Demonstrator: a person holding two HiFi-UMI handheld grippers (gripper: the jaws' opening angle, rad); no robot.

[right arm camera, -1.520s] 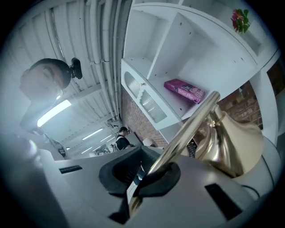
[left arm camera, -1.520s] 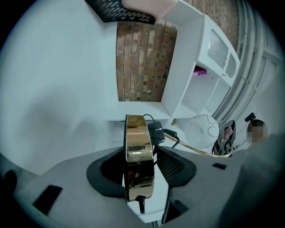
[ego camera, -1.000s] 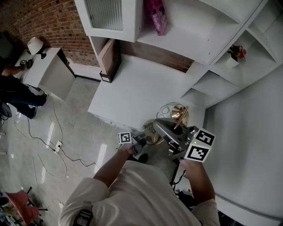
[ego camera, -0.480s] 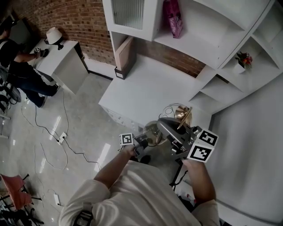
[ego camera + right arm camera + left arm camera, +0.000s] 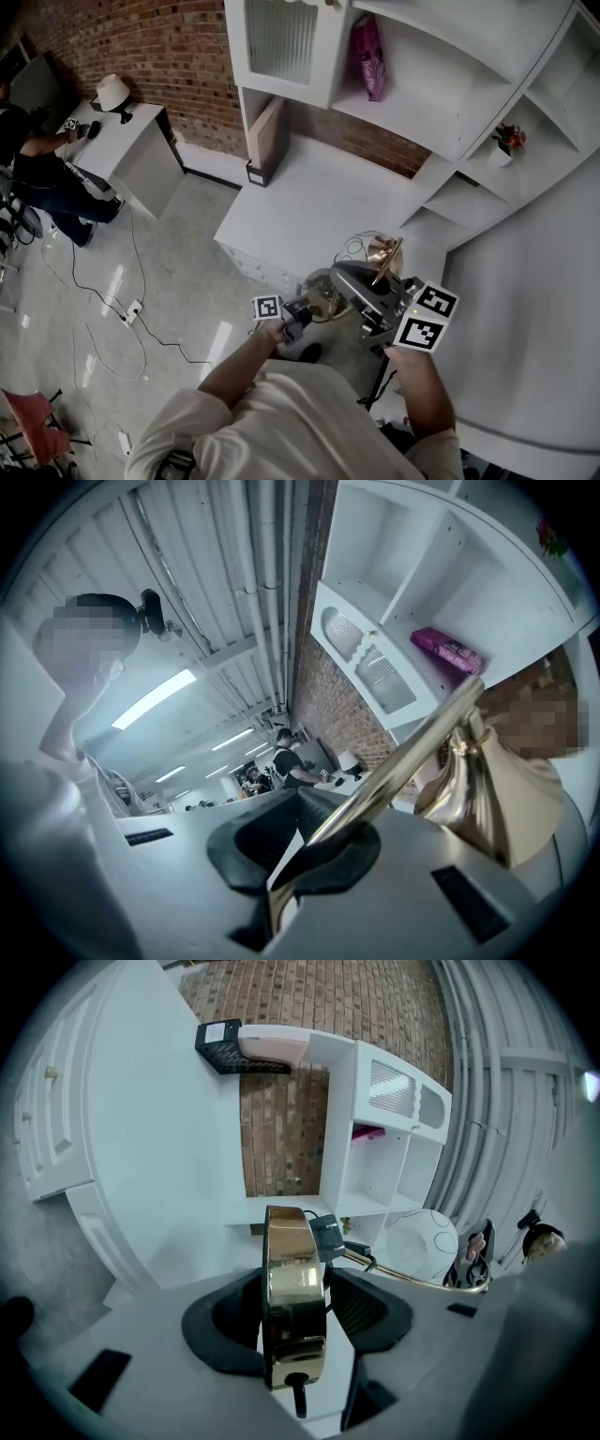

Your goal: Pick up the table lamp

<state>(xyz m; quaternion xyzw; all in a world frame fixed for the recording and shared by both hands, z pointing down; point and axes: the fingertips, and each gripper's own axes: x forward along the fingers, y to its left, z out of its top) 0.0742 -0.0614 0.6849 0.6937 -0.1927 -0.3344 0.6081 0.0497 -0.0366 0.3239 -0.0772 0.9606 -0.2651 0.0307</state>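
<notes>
While both grippers carry it, table lamp: off the desk, by its near corner, tipped.
Left gripper: fingers clamped on the gold base, edge-on.
Right gripper: fingers closed tight on the gold stem.
Person: standing at the desk corner, seen from above.

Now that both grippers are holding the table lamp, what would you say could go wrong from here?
1. The right gripper pinches only the thin, shiny stem, which may slide or twist between the fingers.
2. The left gripper clamps the round gold base across its flat faces, so the lamp might pivot there.
3. The white shade sticks out at the far end, and a swing could knock it against the desk.
</notes>
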